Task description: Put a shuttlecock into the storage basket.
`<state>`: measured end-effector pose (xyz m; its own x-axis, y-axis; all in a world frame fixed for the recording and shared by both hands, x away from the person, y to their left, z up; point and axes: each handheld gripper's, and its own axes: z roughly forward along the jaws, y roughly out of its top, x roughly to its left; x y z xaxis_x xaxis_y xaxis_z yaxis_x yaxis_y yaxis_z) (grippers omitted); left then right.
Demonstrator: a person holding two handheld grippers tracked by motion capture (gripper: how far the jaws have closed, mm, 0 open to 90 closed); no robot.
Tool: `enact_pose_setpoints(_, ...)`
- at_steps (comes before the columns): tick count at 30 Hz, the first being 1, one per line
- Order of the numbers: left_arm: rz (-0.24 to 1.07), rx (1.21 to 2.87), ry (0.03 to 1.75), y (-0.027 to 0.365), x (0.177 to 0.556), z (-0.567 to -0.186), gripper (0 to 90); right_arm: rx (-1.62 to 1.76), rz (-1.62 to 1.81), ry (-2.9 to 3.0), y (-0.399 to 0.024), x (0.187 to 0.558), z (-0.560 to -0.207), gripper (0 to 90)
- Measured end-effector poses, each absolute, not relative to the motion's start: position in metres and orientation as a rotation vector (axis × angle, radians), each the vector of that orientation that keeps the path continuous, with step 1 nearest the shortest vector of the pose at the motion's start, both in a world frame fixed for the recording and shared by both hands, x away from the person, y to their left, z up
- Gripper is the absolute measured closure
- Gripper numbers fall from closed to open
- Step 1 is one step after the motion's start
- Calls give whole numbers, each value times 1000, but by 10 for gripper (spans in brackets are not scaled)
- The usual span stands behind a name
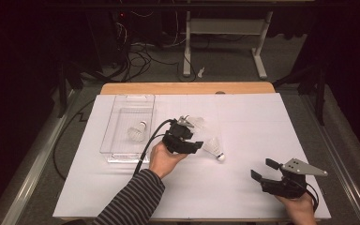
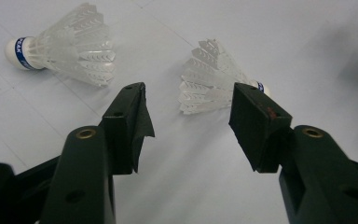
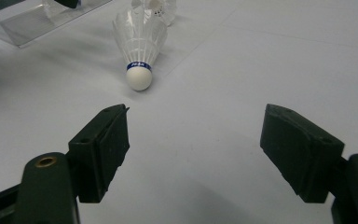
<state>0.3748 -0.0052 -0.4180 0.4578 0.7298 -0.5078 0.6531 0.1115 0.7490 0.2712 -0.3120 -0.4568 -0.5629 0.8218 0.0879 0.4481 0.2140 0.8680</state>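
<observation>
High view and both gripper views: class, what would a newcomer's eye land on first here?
Probably the white shuttlecocks: one lies inside the clear plastic box at the left, two more on the white table. The left claw stands open by the nearer loose shuttlecock, with nothing between its jaws. The right claw waits open near the front edge.

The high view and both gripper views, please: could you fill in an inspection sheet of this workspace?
Surface: white sheet over a wooden table.
Job's things: one shuttlecock in the clear tray; near shuttlecock and far shuttlecock lying on the sheet.
Clutter: nothing seen.
Grippers: left gripper open, near shuttlecock beyond its tips, untouched; right gripper open, empty.
Cables: black cable trails from left gripper.
Surroundings: floor wires, white desk frame.
</observation>
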Motion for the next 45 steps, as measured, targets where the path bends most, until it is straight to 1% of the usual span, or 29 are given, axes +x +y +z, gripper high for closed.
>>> enact_pose_setpoints(6, 50, 1600, 1268, -9, 380, -419, 477, 1177, 1294, 2105, -312, 271, -457, 241)
enact_pose_setpoints(19, 32, 1652, 1293, -21, 389, -421, 478, 1175, 1294, 2112, -312, 272, -457, 242)
enact_pose_setpoints(31, -2, 1664, 1308, -29, 394, -423, 497, 1173, 1295, 2117, -311, 272, -458, 243)
enact_pose_setpoints(45, -37, 1694, 1311, -41, 399, -424, 558, 1174, 1296, 2124, -311, 272, -458, 243)
